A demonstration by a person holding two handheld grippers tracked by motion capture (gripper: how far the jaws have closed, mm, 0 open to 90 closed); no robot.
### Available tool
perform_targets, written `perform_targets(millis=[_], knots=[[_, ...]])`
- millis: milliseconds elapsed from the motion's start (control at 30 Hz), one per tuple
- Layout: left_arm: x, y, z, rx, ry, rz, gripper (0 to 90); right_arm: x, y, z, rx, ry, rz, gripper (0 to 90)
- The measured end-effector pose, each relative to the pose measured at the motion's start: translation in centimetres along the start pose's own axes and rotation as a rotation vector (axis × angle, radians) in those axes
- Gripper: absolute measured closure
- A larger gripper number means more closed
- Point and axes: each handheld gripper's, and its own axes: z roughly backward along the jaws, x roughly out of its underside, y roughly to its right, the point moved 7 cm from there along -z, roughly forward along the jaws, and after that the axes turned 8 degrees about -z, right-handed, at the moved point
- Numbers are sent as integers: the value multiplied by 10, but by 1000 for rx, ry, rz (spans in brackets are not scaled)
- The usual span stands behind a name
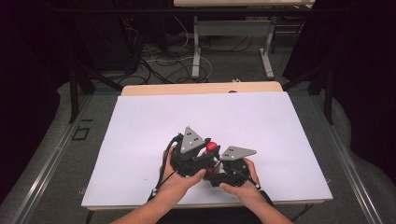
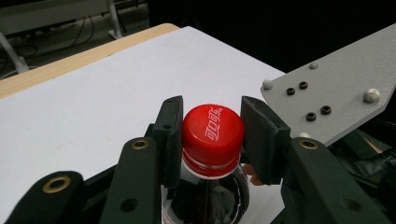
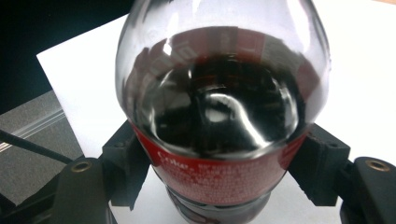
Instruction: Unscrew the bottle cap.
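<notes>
Now the left gripper [image 2: 212,140] clamps the red cap [image 2: 213,134]; twist it squarely while the right gripper [image 3: 219,170] holds the bottle [image 3: 219,116] steady.

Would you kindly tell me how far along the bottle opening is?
Done: the right gripper clamps the bottle at its label. In hand: the left gripper is shut on the red cap. Left: the cap sits on the neck, so the twisting off remains.

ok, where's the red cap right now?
The red cap sits on the cola bottle near the table's front centre, between the left tool's pads.
</notes>
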Motion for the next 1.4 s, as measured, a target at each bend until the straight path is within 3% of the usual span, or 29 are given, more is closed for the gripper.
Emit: perform_targets(millis=[100,200,267,333,433,500,600,633,833,1033,1133,1267,1400], knots=[[0,-3,2,26,0,-9,582,0,1,0,2,0,2,289],[-3,-5,7,81,-4,-15,494,0,1,1,-4,2,0,289],[-8,-9,13,121,28,-21,475,0,1,1,-12,-1,-7,289],[-11,-14,18,170,25,-62,430,0,1,1,-21,-3,-7,289],[-14,-20,25,301,39,-131,431,-1,-2,1,-47,-2,6,289],[-14,-23,28,423,36,-177,431,-1,-5,1,-71,-10,27,289],[-9,-30,30,563,13,-232,432,0,-9,1,-91,-17,38,289],[-8,-33,30,579,11,-240,434,0,-12,1,-105,-10,49,289],[-2,-43,23,600,-5,-255,478,0,-19,0,-136,-12,75,289],[2,-41,23,692,-22,-290,561,1,-21,0,-154,-5,90,289],[2,-39,24,697,-18,-302,605,1,-22,0,-159,-10,95,289],[2,-37,23,652,-10,-295,609,1,-21,-1,-153,-10,88,289],[0,-33,20,531,-7,-271,610,-1,-14,0,-103,4,72,290]])
